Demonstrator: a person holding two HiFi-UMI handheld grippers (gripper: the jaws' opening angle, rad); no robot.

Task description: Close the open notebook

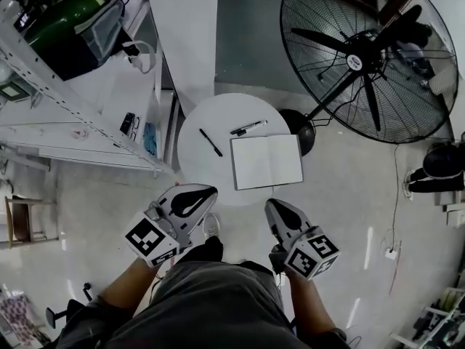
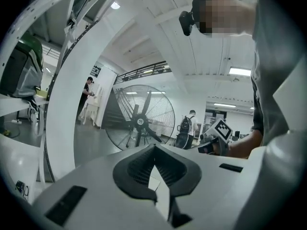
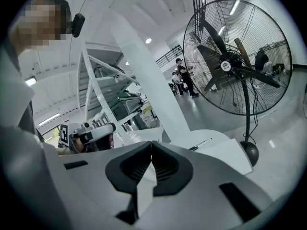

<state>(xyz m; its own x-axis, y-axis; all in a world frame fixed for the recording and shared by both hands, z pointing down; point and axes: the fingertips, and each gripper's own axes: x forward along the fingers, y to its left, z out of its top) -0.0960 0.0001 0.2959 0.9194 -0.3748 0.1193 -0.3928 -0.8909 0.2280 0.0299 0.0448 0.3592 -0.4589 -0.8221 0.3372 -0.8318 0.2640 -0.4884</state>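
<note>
An open notebook point(image 1: 267, 161) with blank white pages lies flat on the right side of a small round white table point(image 1: 196, 118); in the right gripper view the notebook point(image 3: 225, 157) shows just beyond the jaws. My left gripper point(image 1: 211, 190) hovers off the table's near edge, left of the notebook, shut and empty. My right gripper point(image 1: 270, 203) hangs just short of the notebook's near edge, also shut with nothing in it. In each gripper's own view, the left gripper point(image 2: 154, 146) and the right gripper point(image 3: 151, 143) have their jaw tips together.
Two pens lie on the table: a black pen point(image 1: 211, 142) left of the notebook and another pen point(image 1: 248, 127) behind it. A large floor fan point(image 1: 370, 57) stands at the back right. White shelving point(image 1: 65, 93) and a pillar point(image 1: 185, 27) are at the left and behind.
</note>
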